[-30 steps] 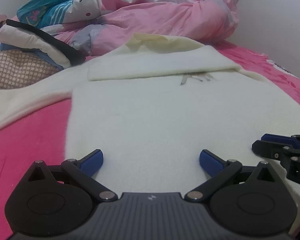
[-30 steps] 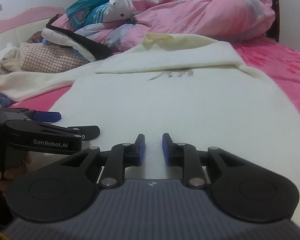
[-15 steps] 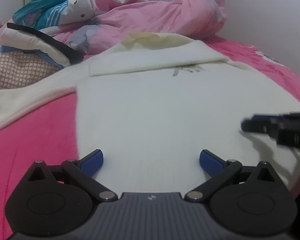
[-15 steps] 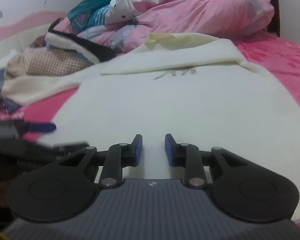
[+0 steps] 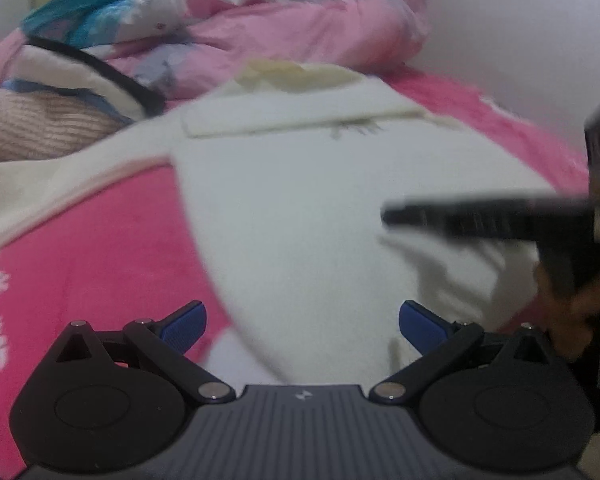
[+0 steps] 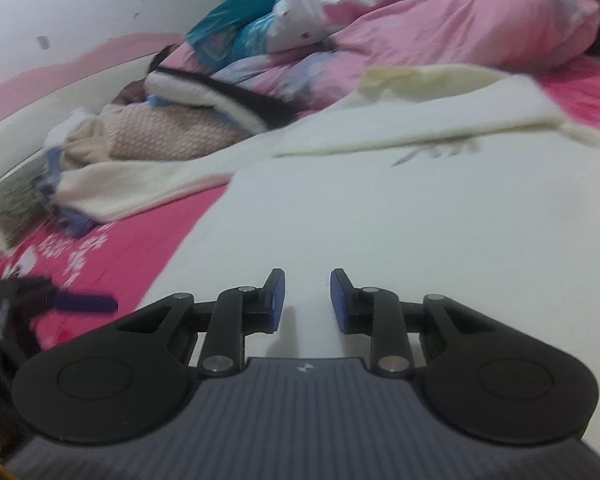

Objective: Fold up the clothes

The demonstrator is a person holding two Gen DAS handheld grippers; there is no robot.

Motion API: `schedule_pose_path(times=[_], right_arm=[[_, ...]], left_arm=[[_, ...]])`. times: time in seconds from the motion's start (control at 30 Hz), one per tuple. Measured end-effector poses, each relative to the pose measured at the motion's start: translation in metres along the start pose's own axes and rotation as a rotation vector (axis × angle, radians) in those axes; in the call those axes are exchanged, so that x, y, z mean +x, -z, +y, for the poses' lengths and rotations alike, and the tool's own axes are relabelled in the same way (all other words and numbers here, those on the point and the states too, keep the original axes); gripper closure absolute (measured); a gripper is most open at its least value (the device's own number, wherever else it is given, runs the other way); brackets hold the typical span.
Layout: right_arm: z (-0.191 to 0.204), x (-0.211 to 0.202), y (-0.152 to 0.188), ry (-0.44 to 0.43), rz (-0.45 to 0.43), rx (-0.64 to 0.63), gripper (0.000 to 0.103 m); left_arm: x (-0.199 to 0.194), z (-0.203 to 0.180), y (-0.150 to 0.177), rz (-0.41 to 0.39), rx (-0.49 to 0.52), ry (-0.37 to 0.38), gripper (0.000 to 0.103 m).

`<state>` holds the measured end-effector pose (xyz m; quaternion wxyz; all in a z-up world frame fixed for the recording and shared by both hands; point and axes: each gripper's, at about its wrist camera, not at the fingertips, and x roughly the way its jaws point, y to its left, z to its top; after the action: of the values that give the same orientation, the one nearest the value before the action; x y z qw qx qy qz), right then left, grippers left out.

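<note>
Cream sweater (image 5: 300, 208), collar away, lengthwise

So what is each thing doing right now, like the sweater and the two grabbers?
White sweater: spread flat on the bed, one sleeve folded across its top, the other stretched out sideways.
Left gripper: wide open, holding nothing.
Right gripper: narrowly open, gripping nothing.
Pink quilt: bunched up.

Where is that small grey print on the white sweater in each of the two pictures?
Left wrist view: the grey print sits upper centre-right, just below the sweater's folded-over top edge.
Right wrist view: the grey print sits upper right, below that same fold.
Shared landmark: the pink duvet heaped behind the white sweater.
</note>
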<state>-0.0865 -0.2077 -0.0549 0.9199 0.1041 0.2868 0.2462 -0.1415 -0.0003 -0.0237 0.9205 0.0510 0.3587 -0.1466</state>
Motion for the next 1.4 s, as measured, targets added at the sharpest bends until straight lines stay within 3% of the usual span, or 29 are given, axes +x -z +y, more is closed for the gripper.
schedule_pose_path(times=[0.17, 0.27, 0.57, 0.8, 0.97, 1.13, 1.4], right_arm=[[0.015, 0.003, 0.017, -0.166, 0.043, 0.013, 0.079], [0.029, -0.004, 0.026, -0.196, 0.051, -0.049, 0.079], [0.029, -0.045, 0.039, -0.330, 0.107, -0.094, 0.079], [0.015, -0.062, 0.007, -0.272, -0.026, -0.075, 0.079], [0.017, -0.041, -0.016, -0.251, -0.061, -0.044, 0.079], [0.032, -0.003, -0.038, -0.314, -0.013, -0.019, 0.078], [0.076, 0.059, -0.084, -0.450, 0.074, 0.076, 0.078]], left_arm=[[0.001, 0.016, -0.009, -0.054, -0.027, -0.087, 0.000], [0.012, 0.012, -0.013, -0.051, -0.012, -0.116, 0.000], [0.045, 0.001, -0.016, -0.010, -0.020, -0.105, 0.001], [0.049, 0.008, -0.013, 0.000, -0.066, -0.082, 0.000], [0.038, 0.031, -0.014, -0.040, -0.137, -0.140, 0.001], [0.022, 0.076, -0.021, -0.107, -0.232, -0.261, 0.001], [-0.019, 0.183, -0.030, -0.292, -0.431, -0.641, 0.001]])
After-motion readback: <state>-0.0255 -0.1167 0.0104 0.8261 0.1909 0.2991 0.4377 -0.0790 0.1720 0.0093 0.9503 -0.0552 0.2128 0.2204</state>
